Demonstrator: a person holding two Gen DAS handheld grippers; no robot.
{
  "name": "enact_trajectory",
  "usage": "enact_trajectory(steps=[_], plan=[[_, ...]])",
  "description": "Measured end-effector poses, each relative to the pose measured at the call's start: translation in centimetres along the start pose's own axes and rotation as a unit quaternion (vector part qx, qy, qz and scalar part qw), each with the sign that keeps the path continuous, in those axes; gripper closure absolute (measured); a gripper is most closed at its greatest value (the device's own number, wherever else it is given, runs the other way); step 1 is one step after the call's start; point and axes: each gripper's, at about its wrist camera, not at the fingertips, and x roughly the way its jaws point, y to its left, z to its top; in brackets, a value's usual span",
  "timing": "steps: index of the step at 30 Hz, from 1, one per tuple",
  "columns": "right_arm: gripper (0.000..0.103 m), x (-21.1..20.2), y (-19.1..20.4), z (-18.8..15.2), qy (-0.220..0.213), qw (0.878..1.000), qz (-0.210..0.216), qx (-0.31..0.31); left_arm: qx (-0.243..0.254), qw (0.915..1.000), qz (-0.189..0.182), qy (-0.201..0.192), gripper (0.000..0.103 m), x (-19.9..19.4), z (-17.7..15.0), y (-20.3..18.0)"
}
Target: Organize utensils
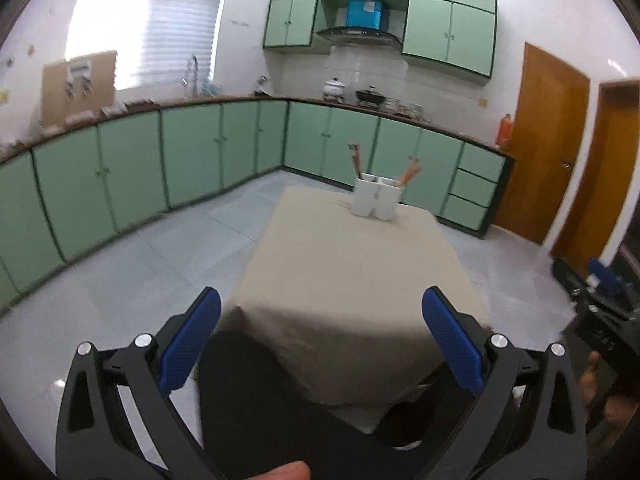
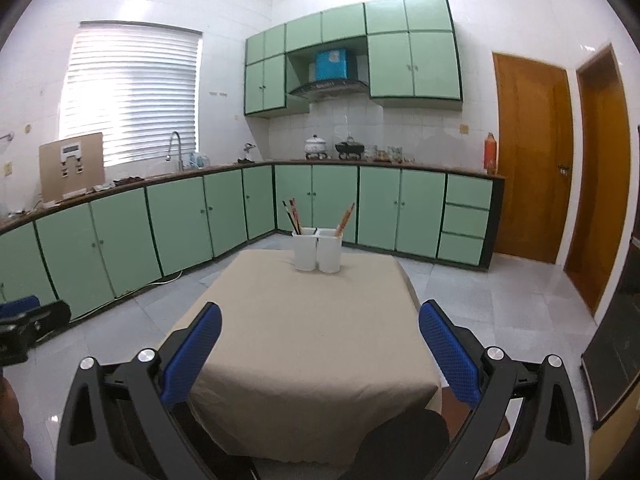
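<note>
While your left gripper [image 1: 320,336] and right gripper [image 2: 320,348] hover with fingers spread, chopsticks [image 2: 294,214] stand in the white holder [image 2: 318,254] across the surface [image 2: 312,340].

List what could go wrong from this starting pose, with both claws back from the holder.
1. The white utensil holder stands at the far edge of the cloth-covered table; a push during a grasp could tip it off.
2. The chopsticks lean outward at angles, so the open right claw or left claw may clip one while reaching for another.
3. The loose cloth could drag and shift the holder.
</note>
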Motion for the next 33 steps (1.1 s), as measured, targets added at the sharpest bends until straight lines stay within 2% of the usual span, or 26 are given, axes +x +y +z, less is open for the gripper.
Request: enact_trajectory(steps=[5, 11, 16, 21, 33], plan=[[0.006, -1.5, -0.1, -0.5, -0.006, 1.000, 0.003, 0.006, 0.012, 0.9995, 0.024, -0.016, 0.005, -1.9, 0.1, -0.7], [0.006, -2.0, -0.2, -0.7, -0.003, 1.000, 0.002, 0.011, -0.001, 0.9996, 0.017, -0.024, 0.005, -2.8, 0.6, -0.5], [0.006, -2.3, -0.1, -0.8, -0.002, 1.000, 0.003, 0.013, -0.011, 0.9984, 0.034, -0.043, 0.005, -3.8, 0.6, 0.1], [0.006, -2.3, 0.0, -0.7, 0.000, 1.000, 0.004, 0.013, -0.010, 0.9980, 0.034, -0.053, 0.005, -4.5, 0.3, 0.0], [0.006, -2.8, -0.4, -0.8, -0.005, 1.000, -0.004, 0.020, -0.008, 0.9985, 0.027, -0.046, 0.005, -4.1, 0.2, 0.3]])
